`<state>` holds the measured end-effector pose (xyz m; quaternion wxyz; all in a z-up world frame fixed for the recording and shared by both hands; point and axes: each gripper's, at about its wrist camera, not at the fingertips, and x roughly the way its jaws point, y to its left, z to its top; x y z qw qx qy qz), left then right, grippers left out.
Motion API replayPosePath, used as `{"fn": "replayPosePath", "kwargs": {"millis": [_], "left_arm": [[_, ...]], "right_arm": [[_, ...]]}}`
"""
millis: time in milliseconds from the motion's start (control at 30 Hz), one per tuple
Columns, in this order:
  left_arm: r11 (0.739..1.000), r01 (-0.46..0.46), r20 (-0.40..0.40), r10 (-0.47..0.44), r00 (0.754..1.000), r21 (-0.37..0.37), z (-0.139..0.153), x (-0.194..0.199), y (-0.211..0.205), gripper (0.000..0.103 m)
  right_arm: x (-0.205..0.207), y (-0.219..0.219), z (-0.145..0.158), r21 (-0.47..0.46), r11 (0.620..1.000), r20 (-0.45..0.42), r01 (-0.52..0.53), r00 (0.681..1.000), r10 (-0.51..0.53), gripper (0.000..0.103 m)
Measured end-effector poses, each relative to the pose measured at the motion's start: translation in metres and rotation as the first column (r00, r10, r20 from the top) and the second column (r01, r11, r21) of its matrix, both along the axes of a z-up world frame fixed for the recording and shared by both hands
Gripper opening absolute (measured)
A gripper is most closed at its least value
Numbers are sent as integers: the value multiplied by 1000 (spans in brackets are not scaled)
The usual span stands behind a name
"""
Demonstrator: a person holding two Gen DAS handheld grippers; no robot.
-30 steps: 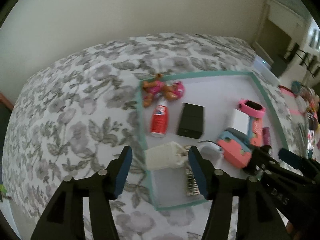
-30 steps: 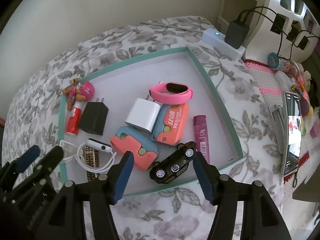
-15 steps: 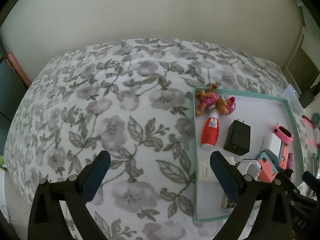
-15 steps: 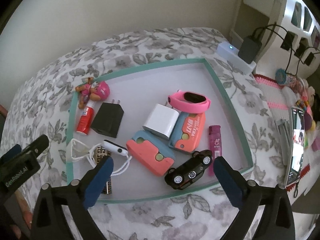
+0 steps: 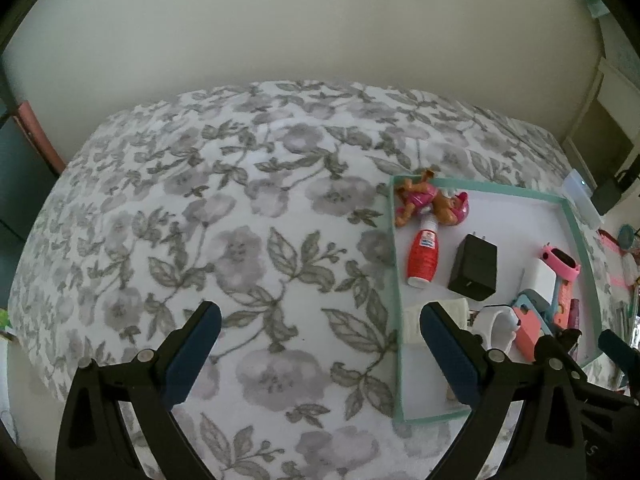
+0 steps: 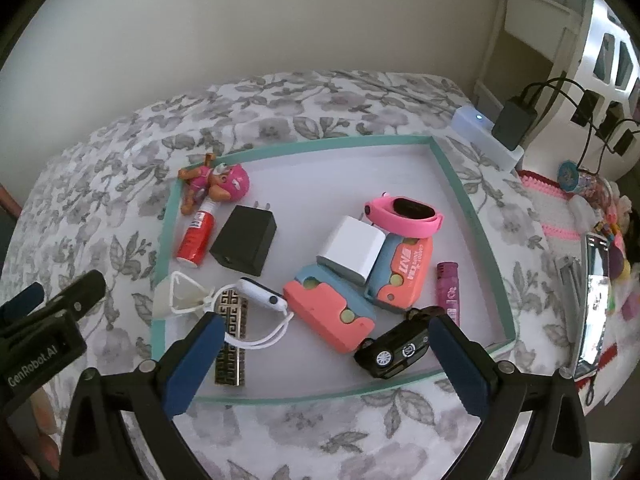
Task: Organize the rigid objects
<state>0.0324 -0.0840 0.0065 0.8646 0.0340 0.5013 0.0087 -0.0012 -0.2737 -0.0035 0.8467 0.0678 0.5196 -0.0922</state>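
Note:
A teal-rimmed white tray (image 6: 464, 184) lies on the floral bedspread and holds several items: a pink toy figure (image 6: 218, 184), a red bottle (image 6: 196, 240), a black charger (image 6: 245, 240), a white charger (image 6: 352, 249), a pink watch band (image 6: 404, 216), two coral-and-blue cases (image 6: 332, 316), a purple lighter (image 6: 449, 294), a black toy car (image 6: 396, 348), white earphones (image 6: 256, 308) and a patterned bar (image 6: 231, 344). My right gripper (image 6: 320, 356) is open and empty above the tray's near edge. My left gripper (image 5: 316, 354) is open and empty over the bedspread, left of the tray (image 5: 394, 280).
A white power strip with black plugs (image 6: 492, 136) sits beyond the tray's far right corner. A phone (image 6: 596, 300) and small toys lie on a pink mat at the right. The floral bedspread (image 5: 220, 220) spreads wide to the left. A wall stands behind.
Both grippers have opened wide and pulled back from the tray. The left one has swung left over the bedspread. The white triangular piece stays in the tray.

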Motion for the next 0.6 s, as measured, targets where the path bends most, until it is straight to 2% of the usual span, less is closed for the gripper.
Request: {"fn": "replayPosePath", "kwargs": {"millis": [200,400,600], "left_arm": [[1000,-10,-9,10,1000,-12,3,-6,8,100],[995,-18,2,18,1000,97,3,-10,6,100],[997,-6,13,5,1000,82,7,-16,8,100]], "right_arm": [[-3,3,4,-7,1000,12,-2,1000,2,103],[-6,8,12,-13,1000,31,-8,999,9,103],[-8,7,17,-14,1000,39,-1,999,1,103]]}}
